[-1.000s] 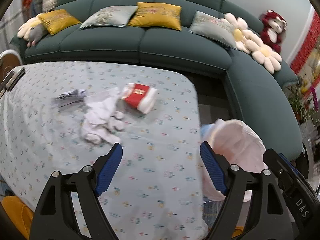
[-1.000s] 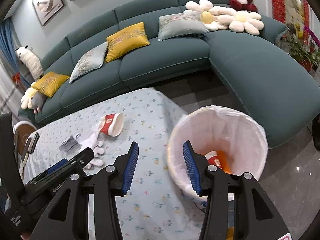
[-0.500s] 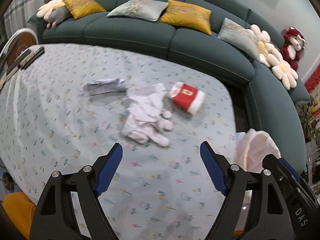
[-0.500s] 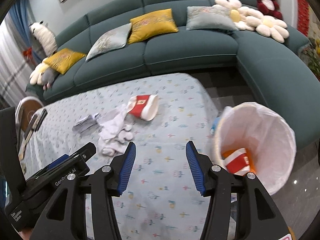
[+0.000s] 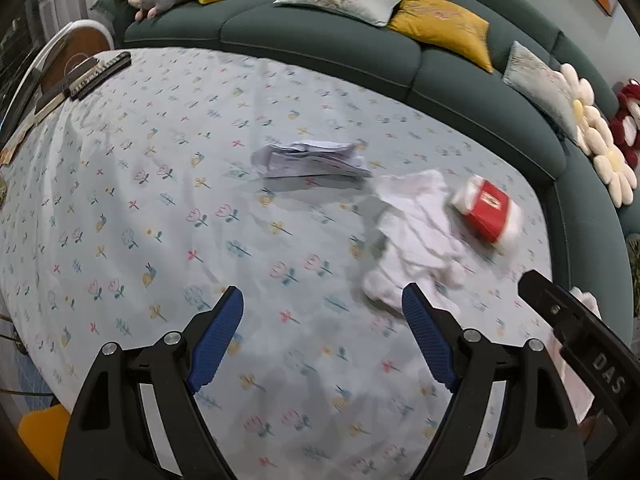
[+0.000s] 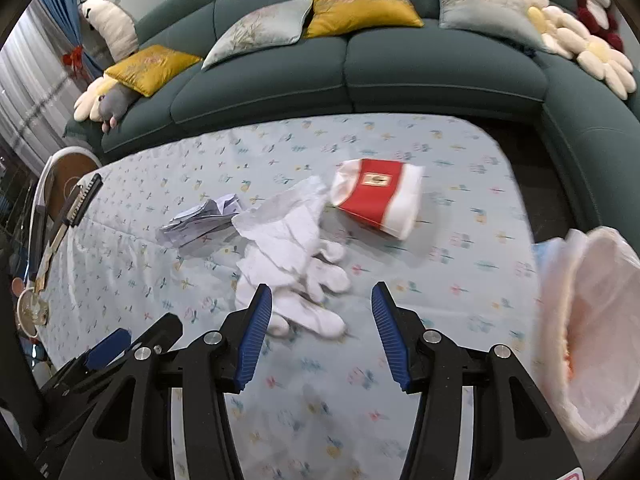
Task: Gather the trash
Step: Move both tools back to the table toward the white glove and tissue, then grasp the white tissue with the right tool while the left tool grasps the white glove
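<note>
A red-and-white paper cup [image 6: 376, 198] is lying on its side on the flower-print surface [image 6: 460, 280], its long axis running from about ten o'clock to four o'clock in the right wrist view, though blur is hiding which end is the mouth. Crumpled white tissue [image 6: 288, 256] is sprawling just beside it at eight o'clock, its lower end sitting next to the tip of the right gripper's [image 6: 320, 300] left finger. Folded grey paper [image 6: 204, 220] is resting against the tissue's nine o'clock side. The right gripper's fingers are standing apart, gripping nothing. The left gripper [image 5: 322, 304] is hovering with fingers spread wide and empty; from it the cup [image 5: 486, 212] is lying at two o'clock, the tissue [image 5: 416, 236] at one, the paper [image 5: 312, 160] at twelve. A white-lined bin [image 6: 588, 332] is standing off the surface's edge at three o'clock. A dark green sofa [image 6: 360, 68] is curving behind.
</note>
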{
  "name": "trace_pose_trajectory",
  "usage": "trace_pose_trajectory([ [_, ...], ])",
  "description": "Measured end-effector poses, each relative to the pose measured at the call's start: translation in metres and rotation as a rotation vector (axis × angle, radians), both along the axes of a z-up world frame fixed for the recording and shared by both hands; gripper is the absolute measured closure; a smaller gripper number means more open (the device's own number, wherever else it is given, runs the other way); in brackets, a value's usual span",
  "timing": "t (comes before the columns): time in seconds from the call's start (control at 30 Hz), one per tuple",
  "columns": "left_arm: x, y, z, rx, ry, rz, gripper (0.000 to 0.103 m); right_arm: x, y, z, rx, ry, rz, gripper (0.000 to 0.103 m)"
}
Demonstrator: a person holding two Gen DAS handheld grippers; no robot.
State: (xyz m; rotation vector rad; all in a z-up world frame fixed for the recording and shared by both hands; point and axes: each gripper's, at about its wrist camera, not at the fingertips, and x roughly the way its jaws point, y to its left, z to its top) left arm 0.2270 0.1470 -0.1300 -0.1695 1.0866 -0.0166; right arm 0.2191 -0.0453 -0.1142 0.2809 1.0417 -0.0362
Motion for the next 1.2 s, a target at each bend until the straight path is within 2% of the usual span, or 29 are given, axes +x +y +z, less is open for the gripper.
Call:
trace_pose_trajectory([
  [0.17, 0.019, 0.012, -0.013, -0.015, 0.022, 0.036, 0.025, 0.033, 0.015, -0.026, -0.003, 0.037, 0.033, 0.057],
  [0.43, 0.039, 0.013, -0.027, -0.022, 0.041, 0.04, 0.025, 0.065, 0.023, -0.057, -0.008, 0.087, 0.052, 0.066],
  [0.53, 0.042, 0.01, -0.03, -0.02, 0.045, 0.036, 0.025, 0.069, 0.024, -0.065, -0.005, 0.103, 0.067, 0.078],
  [0.6, 0.043, 0.009, -0.031, -0.02, 0.049, 0.033, 0.025, 0.07, 0.025, -0.067, -0.002, 0.108, 0.08, 0.093],
  [0.73, 0.042, 0.0, -0.031, -0.018, 0.051, 0.022, 0.026, 0.065, 0.019, -0.054, 0.016, 0.066, 0.087, 0.098],
  [0.9, 0.04, -0.017, -0.029, -0.025, 0.048, -0.012, 0.025, 0.062, -0.003, -0.016, 0.046, -0.031, 0.045, 0.098],
  [1.0, 0.041, -0.032, -0.031, -0.054, 0.059, -0.043, 0.025, 0.059, -0.018, 0.007, 0.058, -0.078, 0.02, 0.098],
  [1.17, 0.049, -0.058, -0.039, -0.045, 0.07, -0.094, 0.026, 0.049, -0.042, 0.033, 0.018, -0.128, -0.005, 0.098],
  [1.2, 0.05, -0.062, -0.041, -0.045, 0.075, -0.1, 0.029, 0.048, -0.043, 0.034, 0.008, -0.13, -0.006, 0.098],
])
